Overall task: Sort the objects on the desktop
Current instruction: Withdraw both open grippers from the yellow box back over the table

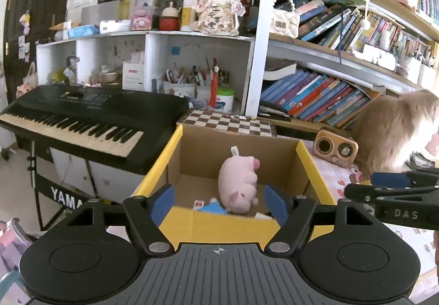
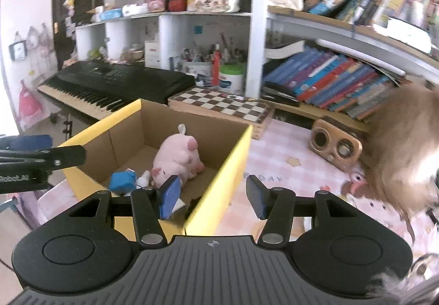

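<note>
A cardboard box with yellow flaps (image 1: 175,151) (image 2: 227,170) stands on the desk. Inside it lie a pink plush pig (image 1: 240,181) (image 2: 178,159), a small blue box (image 2: 122,181) (image 1: 212,207) and a small white item (image 2: 144,180). My left gripper (image 1: 218,202) is open and empty, held over the box's near edge with the pig between its pads. My right gripper (image 2: 212,196) is open and empty, straddling the box's right flap. Each gripper shows at the edge of the other's view.
A wooden retro radio (image 1: 334,151) (image 2: 336,144) sits on the pink checked tablecloth (image 2: 279,167) to the right. A large furry plush (image 1: 397,129) (image 2: 406,146) is at far right. A chessboard (image 1: 230,121) lies behind the box, a black keyboard (image 1: 82,115) to the left, bookshelves behind.
</note>
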`<control>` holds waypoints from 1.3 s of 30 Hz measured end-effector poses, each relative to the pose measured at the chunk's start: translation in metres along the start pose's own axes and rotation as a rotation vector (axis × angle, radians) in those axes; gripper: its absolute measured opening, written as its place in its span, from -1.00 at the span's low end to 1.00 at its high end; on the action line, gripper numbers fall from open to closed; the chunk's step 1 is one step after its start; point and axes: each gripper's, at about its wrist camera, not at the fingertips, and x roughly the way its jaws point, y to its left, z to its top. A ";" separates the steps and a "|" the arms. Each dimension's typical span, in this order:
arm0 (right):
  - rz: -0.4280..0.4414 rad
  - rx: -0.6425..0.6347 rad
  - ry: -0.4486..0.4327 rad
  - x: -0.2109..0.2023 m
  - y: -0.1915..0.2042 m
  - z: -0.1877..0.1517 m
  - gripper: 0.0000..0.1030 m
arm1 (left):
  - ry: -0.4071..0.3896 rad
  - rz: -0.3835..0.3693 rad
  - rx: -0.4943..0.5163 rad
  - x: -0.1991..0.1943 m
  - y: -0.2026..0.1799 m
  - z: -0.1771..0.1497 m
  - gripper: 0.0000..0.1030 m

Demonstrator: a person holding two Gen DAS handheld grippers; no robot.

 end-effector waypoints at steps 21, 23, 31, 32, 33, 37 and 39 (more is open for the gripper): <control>-0.088 0.058 0.015 -0.080 0.039 -0.075 0.07 | 0.024 0.014 -0.032 -0.074 0.022 -0.049 0.45; -0.084 0.053 0.021 -0.084 0.044 -0.080 0.07 | 0.027 0.018 -0.032 -0.078 0.023 -0.053 0.45; -0.076 0.043 0.023 -0.095 0.060 -0.095 0.13 | 0.044 0.023 -0.024 -0.092 0.020 -0.067 0.45; -0.074 0.042 0.024 -0.096 0.061 -0.097 0.14 | 0.048 0.023 -0.023 -0.093 0.019 -0.069 0.45; -0.073 0.042 0.025 -0.097 0.063 -0.099 0.15 | 0.052 0.022 -0.023 -0.094 0.019 -0.072 0.45; -0.070 0.006 0.036 -0.100 0.070 -0.109 0.17 | 0.073 0.018 -0.018 -0.098 0.017 -0.080 0.45; -0.063 0.001 0.049 -0.101 0.072 -0.114 0.17 | 0.081 0.019 -0.017 -0.100 0.017 -0.083 0.46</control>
